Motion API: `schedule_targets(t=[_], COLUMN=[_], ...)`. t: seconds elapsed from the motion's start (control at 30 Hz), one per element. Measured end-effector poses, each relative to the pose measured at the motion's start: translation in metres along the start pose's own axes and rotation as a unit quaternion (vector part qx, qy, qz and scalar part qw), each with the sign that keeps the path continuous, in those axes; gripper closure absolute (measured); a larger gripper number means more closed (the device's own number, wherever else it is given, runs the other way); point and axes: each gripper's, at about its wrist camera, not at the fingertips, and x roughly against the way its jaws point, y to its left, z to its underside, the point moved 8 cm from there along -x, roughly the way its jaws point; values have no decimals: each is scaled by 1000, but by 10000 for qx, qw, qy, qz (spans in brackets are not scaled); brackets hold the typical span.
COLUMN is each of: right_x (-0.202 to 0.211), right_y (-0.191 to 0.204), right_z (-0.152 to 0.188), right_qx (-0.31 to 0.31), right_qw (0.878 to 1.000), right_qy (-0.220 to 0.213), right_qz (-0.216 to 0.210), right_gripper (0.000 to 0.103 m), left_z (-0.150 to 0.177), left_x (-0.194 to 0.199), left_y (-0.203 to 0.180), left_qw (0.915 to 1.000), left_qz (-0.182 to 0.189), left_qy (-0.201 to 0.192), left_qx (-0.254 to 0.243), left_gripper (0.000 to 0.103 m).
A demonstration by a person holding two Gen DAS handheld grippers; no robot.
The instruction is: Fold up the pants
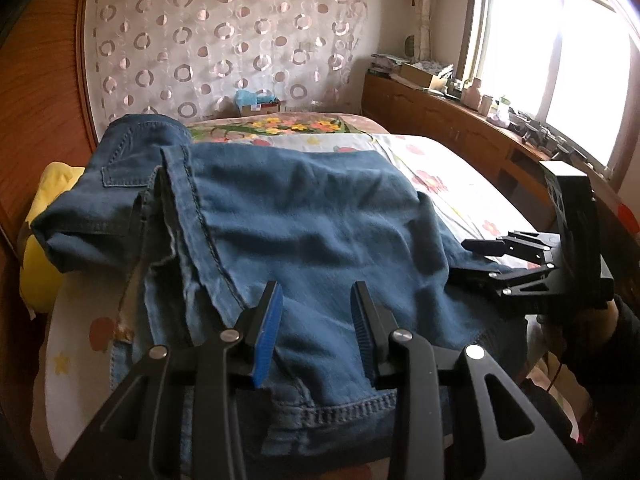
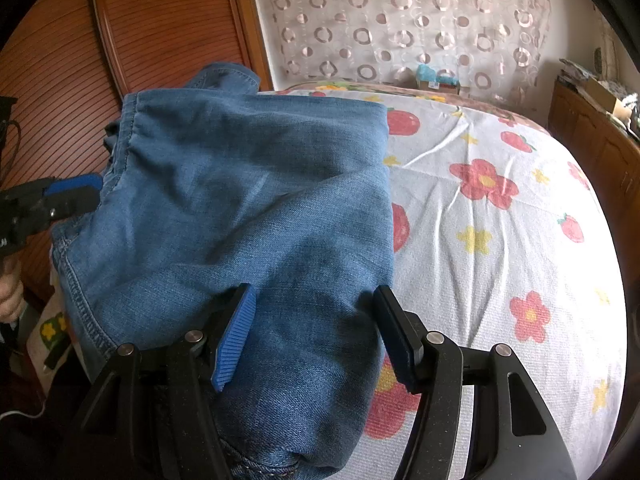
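Left claw [image 1: 316, 320] is seen part-open just above the near hem of the pants [image 1: 280, 216], with nothing pinched. Right claw [image 2: 316, 332] is held wider, its pads apart over the pants' near right edge; denim lies between them but is not clamped. Blue denim pants are bunched on the flowered bed sheet [image 2: 500, 240]. Patterned curtain [image 1: 224, 40] is seen at far.

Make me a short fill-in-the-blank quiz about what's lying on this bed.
1. The folded pants are made of blue ____.
2. The sheet under them is printed with red and yellow ____.
3. The pads on each tool's fingers are coloured ____.

Missing words: denim; flowers; blue
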Motion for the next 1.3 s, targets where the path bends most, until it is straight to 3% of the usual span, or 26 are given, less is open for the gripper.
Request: schedule_targets(t=[0.63,0.9,1.2,1.23,1.27,1.3], right_x=[5,30,29,29,29,28], right_y=[0,-2,-6,-5,-5,0], right_z=[-1,14,27,26,25,25], right_qx=[10,-257,-582,-579,-581,-608], right_qw=[9999,9995,9979,9979,9979,9973], right_qy=[28,142,279,278,277,306], right_qz=[130,145,18,13,-40,-287], right_gripper=[41,39,37,40,56,64], left_z=[27,36,37,37,37,38], left_x=[-15,-19,-20,-19,-19,-19], left_y=[-18,-15,-12,-11,-11,-10], left_qw=[9998,9997,9996,9995,9994,9994], left_qz=[81,92,133,160,169,175], left_qy=[176,196,179,169,166,167], left_qx=[98,127,191,219,234,241], left_gripper=[69,69,69,69,69,69])
